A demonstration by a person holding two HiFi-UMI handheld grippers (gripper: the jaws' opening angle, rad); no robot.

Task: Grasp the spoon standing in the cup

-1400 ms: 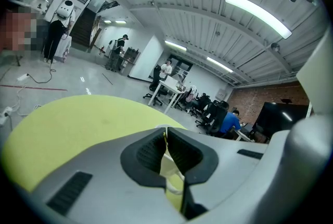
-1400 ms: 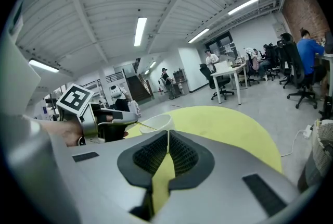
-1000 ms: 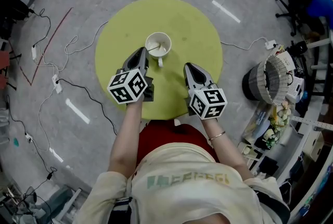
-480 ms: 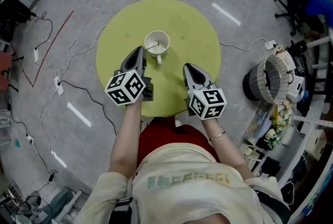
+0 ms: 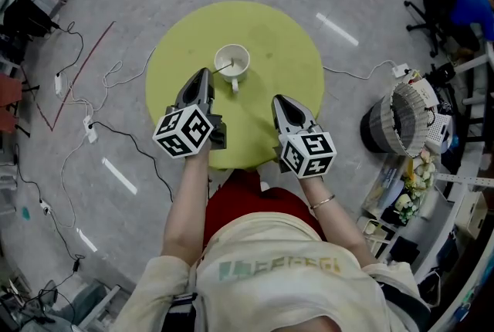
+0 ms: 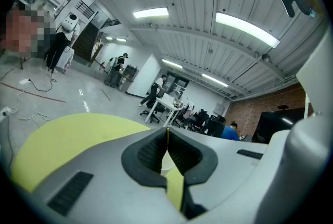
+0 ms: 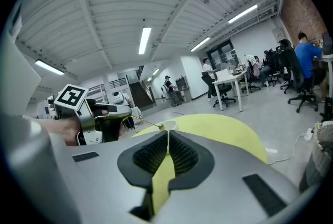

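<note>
Spoon (image 5: 226,71) leans in the white cup (image 5: 247,60) near the middle of the round yellow bench (image 5: 282,41), its handle tilted toward the left tongs (image 5: 204,75). Those hover just beside the cup, jaws pressed together on nothing. Right tongs (image 5: 278,100) sit nearer the bench's front edge, apart from the cup, jaws likewise closed and empty.

The table (image 5: 297,45) is plain yellow-green, the floor (image 5: 116,6) pale glossy grey, and the cup (image 5: 241,72) white. The left hand-held gripper (image 5: 202,74) and right hand-held gripper (image 5: 279,99) are light grey with black ribbed pads (image 7: 183,158). Each carries a cube patterned with black-and-white square markers.
</note>
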